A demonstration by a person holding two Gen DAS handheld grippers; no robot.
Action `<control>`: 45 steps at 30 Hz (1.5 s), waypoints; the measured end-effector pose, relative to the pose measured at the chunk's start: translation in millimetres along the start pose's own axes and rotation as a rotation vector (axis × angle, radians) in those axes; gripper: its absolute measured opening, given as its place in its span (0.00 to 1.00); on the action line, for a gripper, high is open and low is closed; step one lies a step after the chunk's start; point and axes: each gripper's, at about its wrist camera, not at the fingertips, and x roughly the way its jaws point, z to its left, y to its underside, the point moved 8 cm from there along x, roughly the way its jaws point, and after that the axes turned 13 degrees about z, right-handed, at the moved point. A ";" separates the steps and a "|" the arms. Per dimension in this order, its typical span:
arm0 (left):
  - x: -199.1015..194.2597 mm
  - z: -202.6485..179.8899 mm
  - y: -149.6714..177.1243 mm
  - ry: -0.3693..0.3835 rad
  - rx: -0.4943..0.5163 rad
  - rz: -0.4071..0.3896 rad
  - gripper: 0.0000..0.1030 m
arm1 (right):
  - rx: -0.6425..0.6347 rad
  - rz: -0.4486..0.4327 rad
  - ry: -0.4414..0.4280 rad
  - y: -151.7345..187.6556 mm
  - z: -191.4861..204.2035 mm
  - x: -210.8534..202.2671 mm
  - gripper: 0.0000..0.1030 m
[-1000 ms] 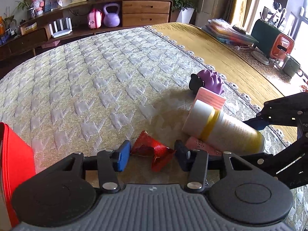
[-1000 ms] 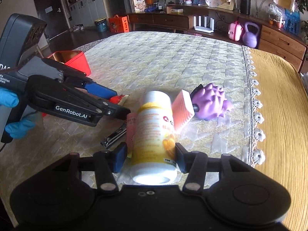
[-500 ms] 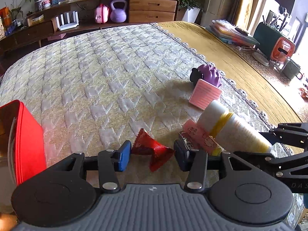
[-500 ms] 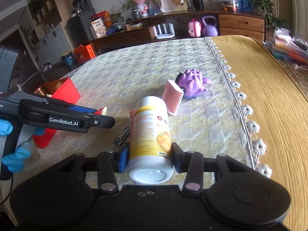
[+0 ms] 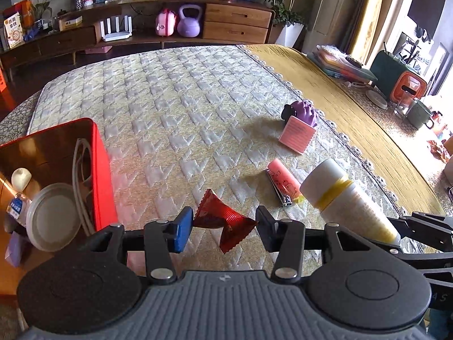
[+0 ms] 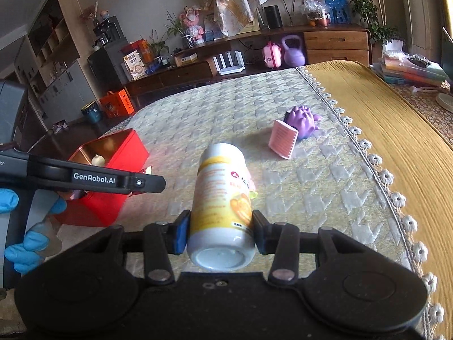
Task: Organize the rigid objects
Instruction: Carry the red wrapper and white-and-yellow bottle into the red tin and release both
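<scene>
The red tin box (image 5: 96, 170) is sitting to the left of both claws, lid off, with a round lid and other small things already lying inside, and it is looking like the place both loads are heading. The left gripper (image 5: 225, 226) is nearer to it, the box wall lying just beside its left finger; the right gripper (image 6: 219, 231) is hanging farther off, with the left tool crossing between it and the box. The right claw is clamping a white-and-yellow bottle (image 6: 220, 209) by its lower end, long axis pointing forward, away from the claw, cap end farthest. The left claw is pinching a crumpled red foil packet (image 5: 223, 221) across its width. Ahead of the claws on the quilted cover, a pink nail clipper (image 5: 283, 188), a pink ridged block (image 5: 297, 136) and a purple spiky toy (image 5: 304, 112) are waiting, none blocking the way.
</scene>
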 end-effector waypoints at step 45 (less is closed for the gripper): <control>-66.9 218.9 18.4 -0.125 -0.287 -0.041 0.46 | -0.340 0.014 0.054 -68.7 213.1 96.9 0.43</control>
